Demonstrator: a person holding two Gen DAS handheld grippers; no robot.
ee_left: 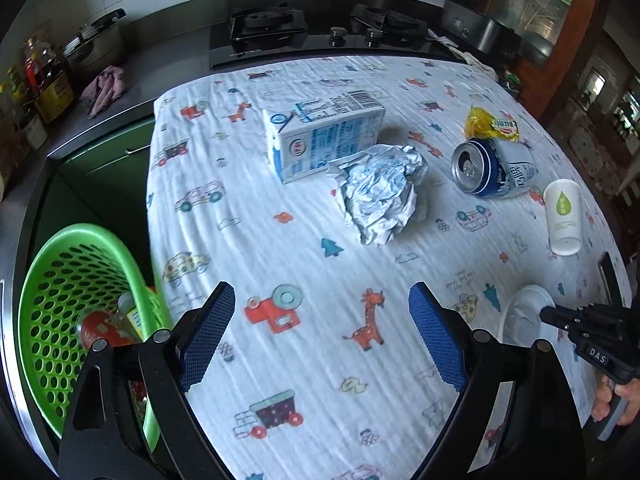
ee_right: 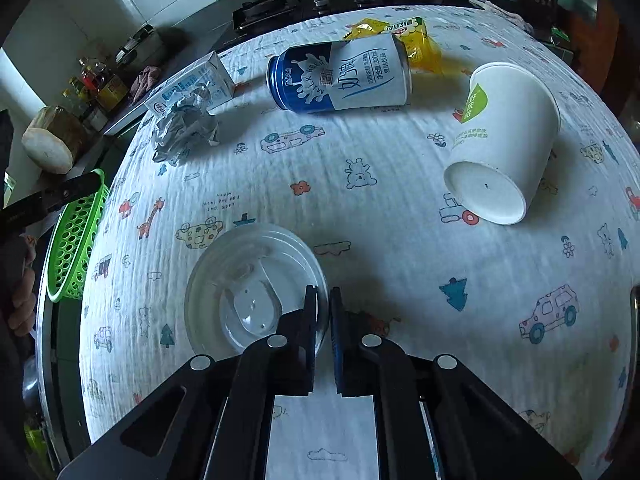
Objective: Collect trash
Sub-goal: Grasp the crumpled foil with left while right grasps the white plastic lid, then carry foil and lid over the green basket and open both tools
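My left gripper (ee_left: 322, 330) hangs over the printed cloth (ee_left: 304, 248) with its blue pads (ee_left: 210, 330) wide apart and nothing between them; below the gap is only the cloth's giraffe and truck print. In the left wrist view the green basket (ee_left: 60, 280) sits at about 8 o'clock, off the table edge, with a red packet (ee_left: 102, 330) and other bits already inside.

My right gripper (ee_right: 323, 292) has its jaws drawn together on the rim of the clear lid (ee_right: 240, 276), which lies flat on the cloth at 6 o'clock in the right wrist view. The rim's right edge runs in between the two fingers, so I read it as clamped on the lid.

The rest of the trash is still on the cloth. From the right wrist view: the paper cup (ee_right: 508, 128) lies on its side at 2 o'clock, base towards me; the can (ee_right: 340, 78) lies on its side at 12 o'clock, with the yellow wrapper (ee_right: 420, 40) just behind it, touching or nearly so. The crumpled paper (ee_right: 186, 130) is at 10 o'clock, touching the milk carton (ee_right: 200, 84) behind it.

A stove (ee_left: 320, 32) stands beyond the table's far edge.
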